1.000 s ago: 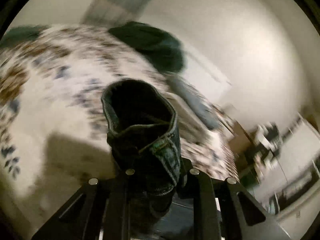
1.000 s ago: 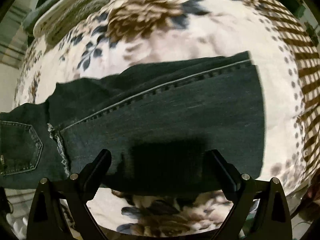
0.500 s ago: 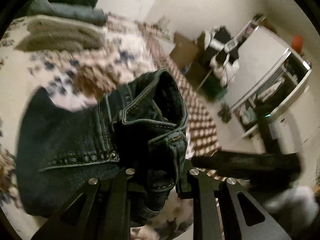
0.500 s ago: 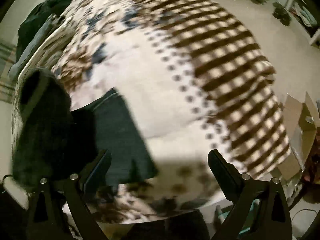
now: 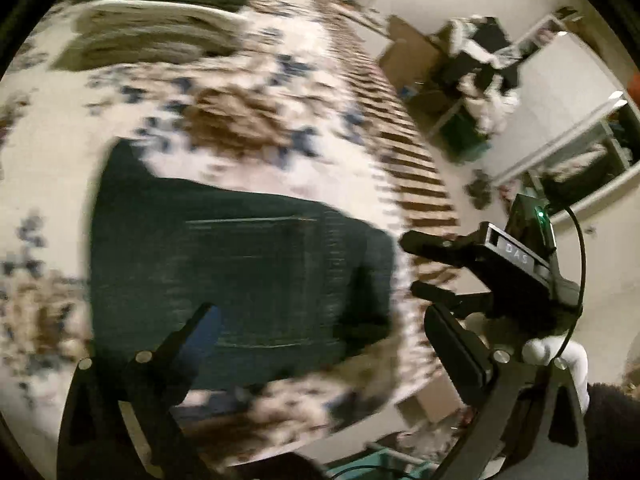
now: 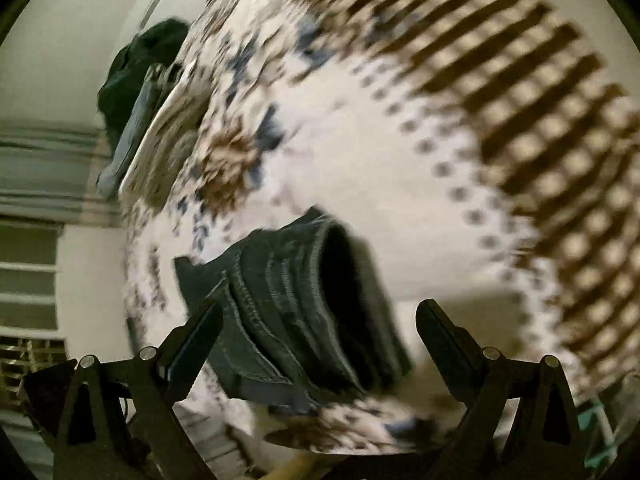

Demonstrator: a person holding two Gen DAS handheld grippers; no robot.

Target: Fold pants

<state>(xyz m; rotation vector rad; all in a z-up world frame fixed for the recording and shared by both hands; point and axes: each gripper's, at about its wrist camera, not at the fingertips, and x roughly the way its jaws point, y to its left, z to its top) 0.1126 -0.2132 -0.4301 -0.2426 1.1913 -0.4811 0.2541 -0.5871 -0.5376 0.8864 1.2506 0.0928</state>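
The dark denim pants (image 5: 240, 260) lie folded in a flat bundle on the floral blanket (image 5: 240, 100) of a bed. My left gripper (image 5: 320, 314) hovers just above them with its jaws opening wide, and nothing is pressed between the pads. In the left wrist view my right gripper (image 5: 408, 264) hangs at the bed's right edge with its fingers apart, held by a white-gloved hand (image 5: 560, 356). The right wrist view shows the folded pants (image 6: 280, 300) from the side, layers stacked. My right gripper (image 6: 320, 312) stands open above them and holds nothing.
A stack of folded clothes (image 5: 160, 20) sits at the far end of the bed, also in the right wrist view (image 6: 160, 128). Beyond the bed's right edge are a cardboard box (image 5: 408, 56), a chair piled with clothes (image 5: 484, 64) and a mirrored wardrobe (image 5: 580, 152).
My left gripper carried the waistband across the bed, then let go; the pants now lie folded on the blanket. My right gripper swung off the pant leg to the bed's edge.
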